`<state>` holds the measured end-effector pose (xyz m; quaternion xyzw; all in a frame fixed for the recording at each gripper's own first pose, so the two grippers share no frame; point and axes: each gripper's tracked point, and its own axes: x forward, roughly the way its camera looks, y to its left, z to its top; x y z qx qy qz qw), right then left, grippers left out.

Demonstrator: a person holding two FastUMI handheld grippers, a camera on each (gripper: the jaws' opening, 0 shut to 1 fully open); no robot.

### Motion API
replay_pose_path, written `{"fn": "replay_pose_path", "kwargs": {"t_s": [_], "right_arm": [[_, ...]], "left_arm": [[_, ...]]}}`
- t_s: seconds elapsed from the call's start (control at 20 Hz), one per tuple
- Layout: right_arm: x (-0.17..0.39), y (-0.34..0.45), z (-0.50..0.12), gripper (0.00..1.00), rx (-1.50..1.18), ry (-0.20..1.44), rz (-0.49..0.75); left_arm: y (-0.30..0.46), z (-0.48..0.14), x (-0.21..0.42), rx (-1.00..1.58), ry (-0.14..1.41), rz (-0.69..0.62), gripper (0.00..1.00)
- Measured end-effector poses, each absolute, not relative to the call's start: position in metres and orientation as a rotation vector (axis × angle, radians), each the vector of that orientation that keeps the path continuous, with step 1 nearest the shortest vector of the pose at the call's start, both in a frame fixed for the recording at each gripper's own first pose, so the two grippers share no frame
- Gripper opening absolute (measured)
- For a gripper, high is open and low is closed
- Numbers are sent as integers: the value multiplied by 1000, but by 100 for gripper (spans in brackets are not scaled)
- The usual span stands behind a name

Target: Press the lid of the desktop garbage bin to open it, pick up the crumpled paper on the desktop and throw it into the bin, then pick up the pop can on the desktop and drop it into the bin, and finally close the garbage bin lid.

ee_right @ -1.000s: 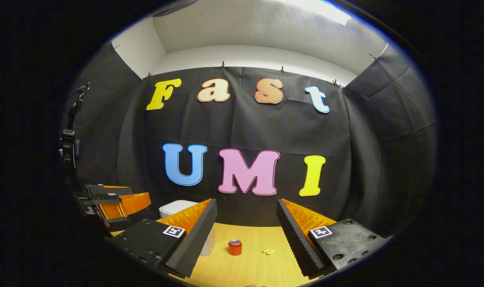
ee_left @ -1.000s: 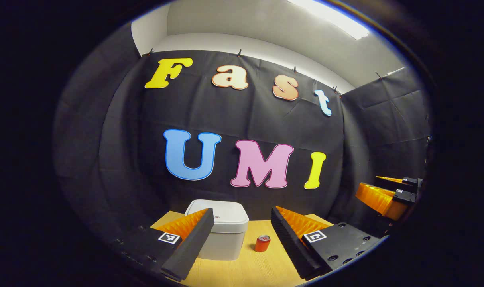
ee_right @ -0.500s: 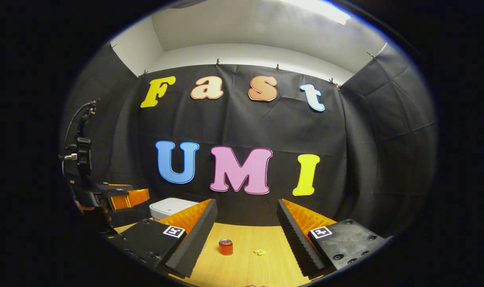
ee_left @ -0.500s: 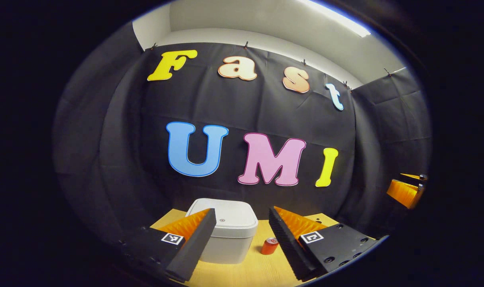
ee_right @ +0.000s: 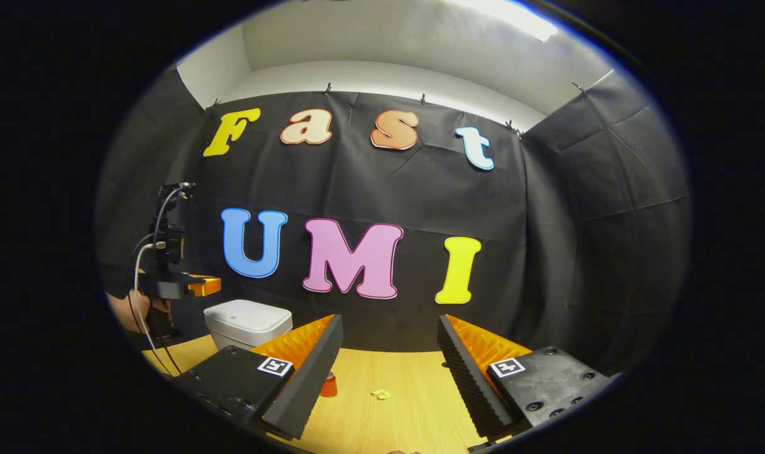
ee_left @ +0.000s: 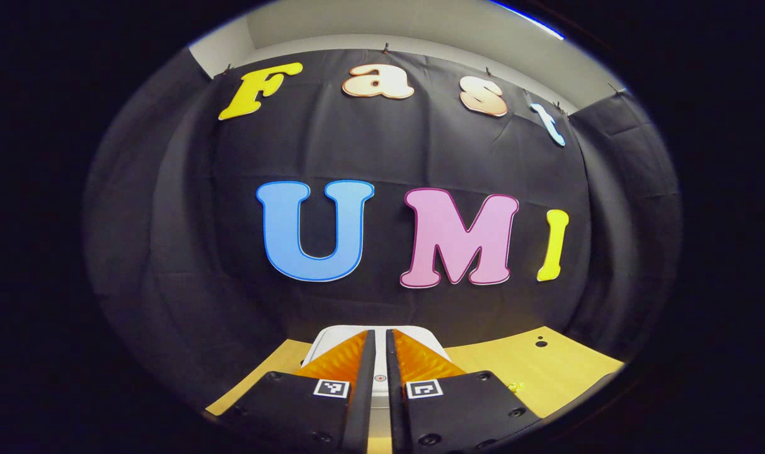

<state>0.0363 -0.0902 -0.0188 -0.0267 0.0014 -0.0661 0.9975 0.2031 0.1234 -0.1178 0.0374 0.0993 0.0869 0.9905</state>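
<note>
The white desktop bin stands with its lid down at the table's left. My left gripper, held by a hand, hovers just above the bin's far left side. In the left gripper view its fingers are shut with nothing between them, the bin lid right below, and the lid's small button showing through the slit. The red pop can stands half hidden behind a finger of my open right gripper. The yellow crumpled paper lies right of the can, and appears again as the paper.
The wooden table runs back to the black cloth wall. A small dark hole marks the tabletop to the right of the bin. Cables hang from the left gripper's body.
My left gripper's fingers went from wide open to shut, and it moved forward over the bin lid. The right gripper drifted right, so bin, can and paper slid left in its view.
</note>
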Motion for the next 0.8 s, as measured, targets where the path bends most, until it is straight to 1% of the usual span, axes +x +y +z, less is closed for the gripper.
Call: {"fn": "replay_pose_path", "kwargs": {"t_s": [0.05, 0.1, 0.3, 0.6, 0.8], "right_arm": [[45, -97, -29, 97, -43, 16, -120], [51, -99, -33, 97, -33, 25, -112], [76, -113, -53, 97, -1, 57, -73], [103, -132, -60, 97, 37, 41, -11], [104, -149, -61, 97, 46, 39, -42]], "left_arm": [[119, -138, 218, 130, 253, 155, 11], [113, -144, 225, 148, 268, 139, 7], [101, -186, 238, 84, 375, 128, 6], [123, -212, 238, 65, 431, 219, 5], [124, -216, 236, 37, 435, 210, 6]]}}
